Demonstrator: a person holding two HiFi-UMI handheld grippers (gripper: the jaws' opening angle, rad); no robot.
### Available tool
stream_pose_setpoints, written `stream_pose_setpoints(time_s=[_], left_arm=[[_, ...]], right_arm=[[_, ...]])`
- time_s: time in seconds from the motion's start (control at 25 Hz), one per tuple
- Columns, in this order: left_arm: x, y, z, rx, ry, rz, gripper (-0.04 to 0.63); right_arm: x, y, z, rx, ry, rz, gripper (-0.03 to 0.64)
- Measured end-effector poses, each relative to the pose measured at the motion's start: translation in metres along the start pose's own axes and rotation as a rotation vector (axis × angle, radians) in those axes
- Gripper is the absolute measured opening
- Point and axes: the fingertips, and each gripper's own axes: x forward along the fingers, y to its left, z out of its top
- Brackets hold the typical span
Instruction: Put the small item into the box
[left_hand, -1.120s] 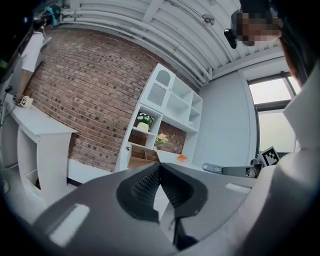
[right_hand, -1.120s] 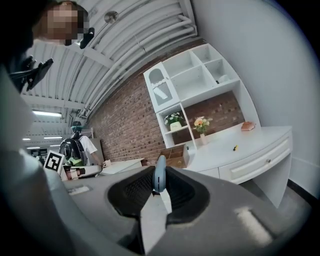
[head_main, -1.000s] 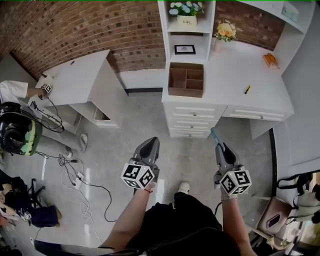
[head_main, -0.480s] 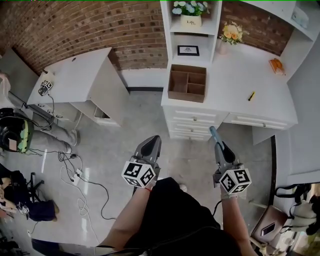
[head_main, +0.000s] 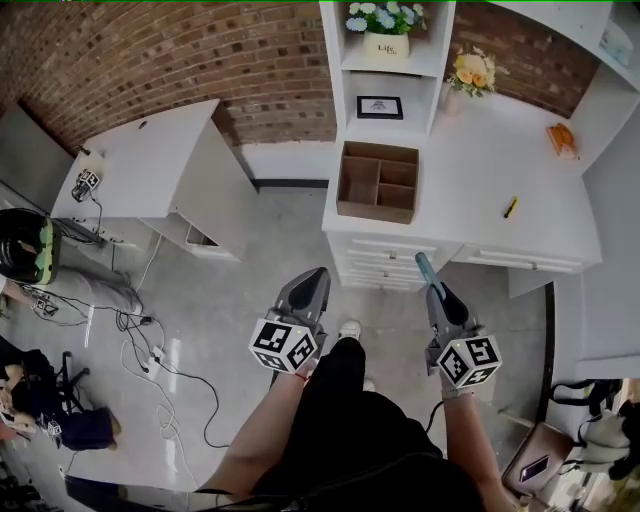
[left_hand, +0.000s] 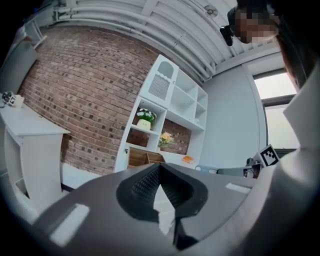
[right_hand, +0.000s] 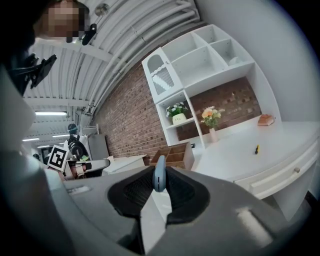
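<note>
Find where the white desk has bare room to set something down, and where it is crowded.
Bare: the desk top between the wooden box and the yellow item, and the front right beyond it. Most crowded: the back, by the flower vase and orange item.

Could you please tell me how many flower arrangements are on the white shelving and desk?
2: a white pot of pale flowers on the shelf, and a vase of yellow flowers on the desktop to its right. None appear hidden.

Right gripper (right_hand: 160, 194) jaws clamped on thin blue item (right_hand: 159, 178), frame centre; wooden box (right_hand: 176, 155) just above, on white desk (right_hand: 250, 149).
</note>
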Motion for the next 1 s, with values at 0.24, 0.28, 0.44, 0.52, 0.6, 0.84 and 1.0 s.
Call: stream_pose_setpoints(time_s=[0.24,0.28,0.44,0.52,0.6,0.84,1.0], left_arm=[[0.05,0.014,0.016,0.029,0.005,-0.05,0.002],[0.058,0.018,0.019,0.028,0.003,-0.054,0.002],[0.087,0.031,0.022,0.027,0.018,-0.074,0.003],[0.098,0.038,0.022,0.024,0.028,-0.077,0.002],[0.108,0.046,0.023,0.021,0.031,-0.079,0.002],[0.135,0.067,0.026,0.014,0.049,-0.083,0.002],[0.148,0.079,0.027,0.012,0.062,-0.087,0.002]], right_arm=[[0.037,-0.019,0.014,-0.004,0.01,-0.022,0.069],[0.044,-0.023,0.016,-0.004,0.011,-0.026,0.069],[0.071,-0.034,0.023,0.001,0.022,-0.04,0.069],[0.082,-0.038,0.022,0.0,0.036,-0.046,0.069],[0.093,-0.041,0.022,0.002,0.046,-0.05,0.069],[0.122,-0.05,0.019,-0.01,0.092,-0.063,0.069],[0.138,-0.052,0.015,-0.03,0.138,-0.077,0.069]])
